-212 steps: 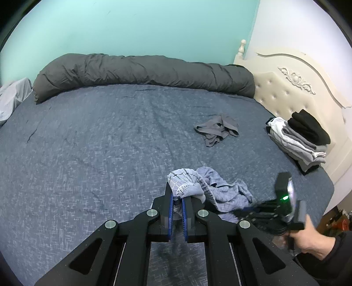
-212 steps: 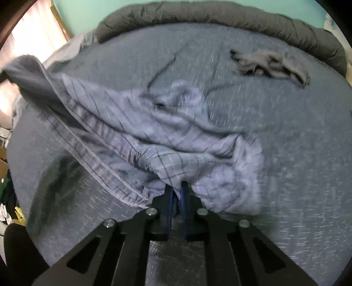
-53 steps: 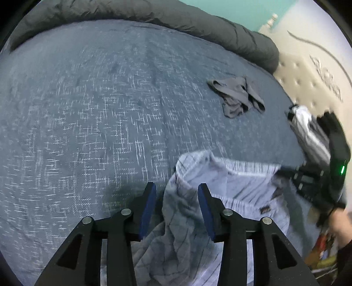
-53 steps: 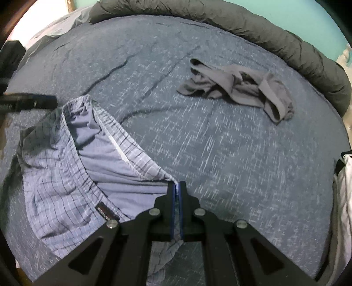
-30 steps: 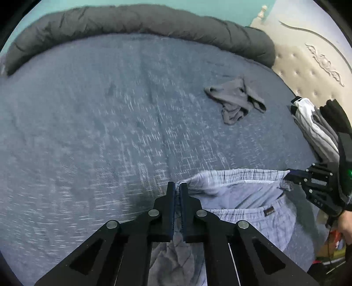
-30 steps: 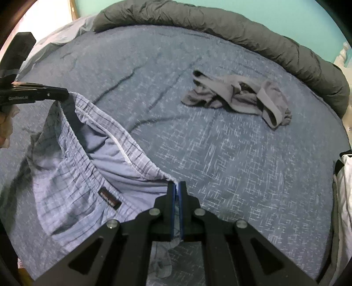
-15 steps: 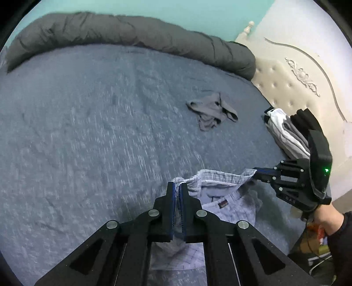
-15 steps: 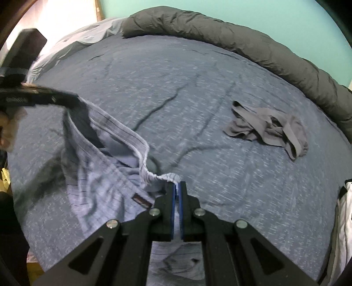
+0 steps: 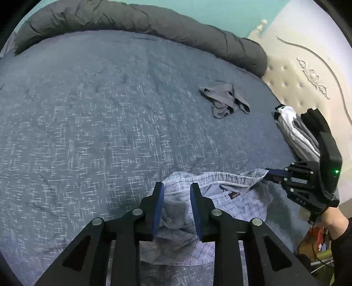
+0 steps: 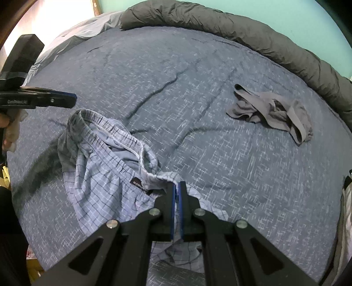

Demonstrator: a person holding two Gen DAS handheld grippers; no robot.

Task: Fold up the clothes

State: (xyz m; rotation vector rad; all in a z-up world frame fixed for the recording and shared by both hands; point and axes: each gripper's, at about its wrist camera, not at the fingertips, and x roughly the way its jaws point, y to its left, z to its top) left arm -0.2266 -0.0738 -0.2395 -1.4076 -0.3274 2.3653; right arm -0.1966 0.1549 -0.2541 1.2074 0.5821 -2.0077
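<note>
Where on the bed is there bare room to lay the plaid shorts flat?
Widest bare patch: the blue bedspread between the rolled dark duvet, the grey underwear and the plaid shorts. Crowded: beside the headboard, where the folded stack lies.

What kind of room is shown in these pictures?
Most likely a bedroom: a wide bed with a blue cover, a tufted cream headboard, and a rolled grey duvet along its far edge.
</note>
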